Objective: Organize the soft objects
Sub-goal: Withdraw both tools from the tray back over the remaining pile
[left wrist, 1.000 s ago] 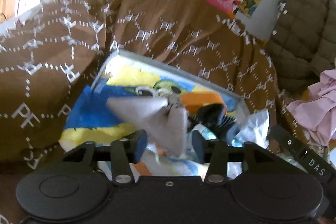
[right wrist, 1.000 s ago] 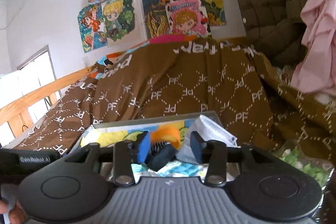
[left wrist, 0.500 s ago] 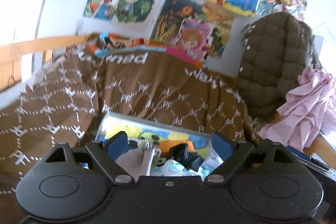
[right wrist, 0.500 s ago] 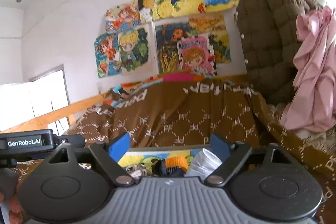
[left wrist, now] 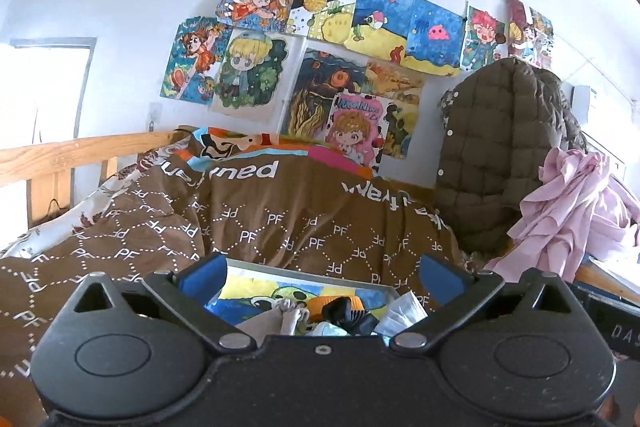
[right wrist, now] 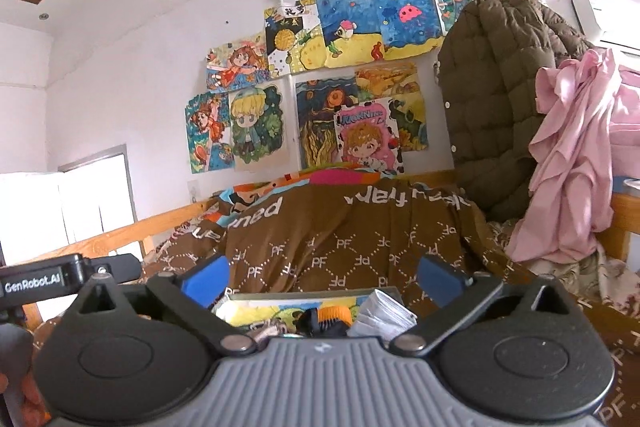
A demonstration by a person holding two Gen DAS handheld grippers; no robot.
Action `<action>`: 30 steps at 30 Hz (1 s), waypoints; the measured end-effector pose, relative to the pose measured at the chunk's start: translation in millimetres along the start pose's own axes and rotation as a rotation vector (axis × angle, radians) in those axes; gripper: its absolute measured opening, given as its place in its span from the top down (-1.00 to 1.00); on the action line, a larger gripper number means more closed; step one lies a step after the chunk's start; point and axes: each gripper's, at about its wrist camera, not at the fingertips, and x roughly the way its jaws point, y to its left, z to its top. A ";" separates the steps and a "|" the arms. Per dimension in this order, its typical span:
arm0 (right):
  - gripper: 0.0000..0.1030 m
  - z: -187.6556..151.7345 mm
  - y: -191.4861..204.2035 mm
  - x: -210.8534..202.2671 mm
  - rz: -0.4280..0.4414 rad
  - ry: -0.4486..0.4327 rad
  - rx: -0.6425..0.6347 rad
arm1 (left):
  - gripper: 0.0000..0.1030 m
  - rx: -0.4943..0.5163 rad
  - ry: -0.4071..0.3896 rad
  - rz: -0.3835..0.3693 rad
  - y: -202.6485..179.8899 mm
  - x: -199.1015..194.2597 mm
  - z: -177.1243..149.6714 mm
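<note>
A shallow tray point(left wrist: 304, 271) with a colourful cartoon bottom sits on the brown bed cover. In it lie a grey cloth point(left wrist: 264, 323), a black and orange item point(left wrist: 344, 307) and a white plastic packet point(left wrist: 402, 311). My left gripper point(left wrist: 320, 277) is open and empty, raised above the tray's near side. My right gripper point(right wrist: 322, 277) is open and empty too, also above the tray point(right wrist: 304, 295). The orange and black item point(right wrist: 330, 317) and white packet point(right wrist: 384, 313) show just below its fingers.
A brown "PF" patterned quilt point(left wrist: 280, 223) covers the bed. A wooden rail point(left wrist: 72, 151) runs at the left. A brown padded jacket point(left wrist: 500, 155) and pink cloth point(left wrist: 572, 211) hang at the right. Drawings cover the wall point(left wrist: 320, 47). The left gripper's body point(right wrist: 36, 283) shows in the right view.
Both grippers opened, letting go of the grey cloth and the black item into the tray, then lifted and tilted up so the wall fills the views.
</note>
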 end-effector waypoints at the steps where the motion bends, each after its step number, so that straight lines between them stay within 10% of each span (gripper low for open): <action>1: -0.99 -1.1 1.5 -4.2 -0.009 0.003 -0.007 | -0.98 0.001 -0.001 0.003 0.3 -5.0 -3.4; 30: -0.99 -65.0 20.4 -38.3 -0.025 0.249 -0.131 | -0.99 0.061 0.185 -0.004 36.1 -27.2 -87.7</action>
